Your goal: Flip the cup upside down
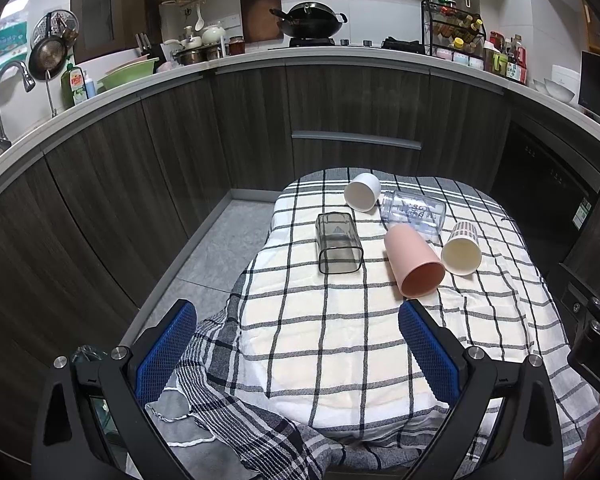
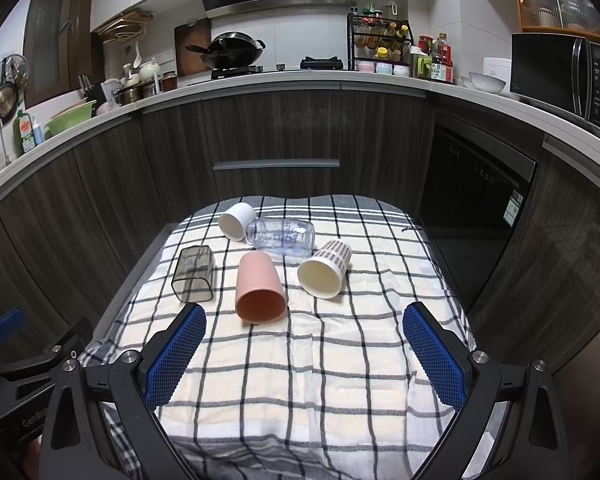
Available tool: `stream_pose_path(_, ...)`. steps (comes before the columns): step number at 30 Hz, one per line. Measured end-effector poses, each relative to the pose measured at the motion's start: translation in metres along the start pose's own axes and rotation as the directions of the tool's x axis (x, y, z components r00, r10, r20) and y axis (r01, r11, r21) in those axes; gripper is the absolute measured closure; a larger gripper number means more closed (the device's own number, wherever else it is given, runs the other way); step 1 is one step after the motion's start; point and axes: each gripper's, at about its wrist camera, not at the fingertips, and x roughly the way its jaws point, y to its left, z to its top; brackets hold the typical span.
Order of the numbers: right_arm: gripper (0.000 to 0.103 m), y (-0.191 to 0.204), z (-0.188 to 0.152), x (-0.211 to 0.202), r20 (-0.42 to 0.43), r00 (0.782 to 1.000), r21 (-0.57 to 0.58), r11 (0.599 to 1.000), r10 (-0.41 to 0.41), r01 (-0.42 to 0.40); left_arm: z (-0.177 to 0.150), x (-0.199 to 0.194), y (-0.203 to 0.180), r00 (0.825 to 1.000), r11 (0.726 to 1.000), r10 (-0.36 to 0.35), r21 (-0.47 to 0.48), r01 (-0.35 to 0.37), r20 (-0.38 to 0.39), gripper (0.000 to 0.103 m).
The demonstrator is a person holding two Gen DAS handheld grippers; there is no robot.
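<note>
Several cups lie on their sides on a checked cloth (image 1: 340, 340) (image 2: 300, 360). A pink cup (image 1: 414, 266) (image 2: 259, 288) lies with its mouth toward me. A smoky square cup (image 1: 338, 248) (image 2: 194, 274) lies to its left. A plaid paper cup (image 1: 462, 248) (image 2: 325, 268) lies to its right. A white cup (image 1: 362, 191) (image 2: 237, 221) and a clear bottle (image 1: 414, 212) (image 2: 282, 237) lie behind. My left gripper (image 1: 296, 320) is open and empty, near the cloth's front. My right gripper (image 2: 304, 324) is open and empty, just short of the pink cup.
Dark wood cabinets (image 2: 276, 132) curve behind the cloth-covered surface, with a drawer handle (image 2: 276, 165). A black oven door (image 2: 476, 184) is at the right. The grey floor (image 1: 220, 248) shows left of the cloth. The right gripper's body (image 1: 596, 344) shows at the left wrist view's right edge.
</note>
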Motion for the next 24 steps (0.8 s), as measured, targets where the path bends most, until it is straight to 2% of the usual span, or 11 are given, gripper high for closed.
stream_pose_path(24, 0.003, -0.0009, 0.0007, 0.0002, -0.003, 1.000, 0.003, 1.000, 0.002, -0.002, -0.0019, 0.0000, -0.0003, 1.000, 1.000, 0.000, 0.000, 0.000, -0.004, 0.000)
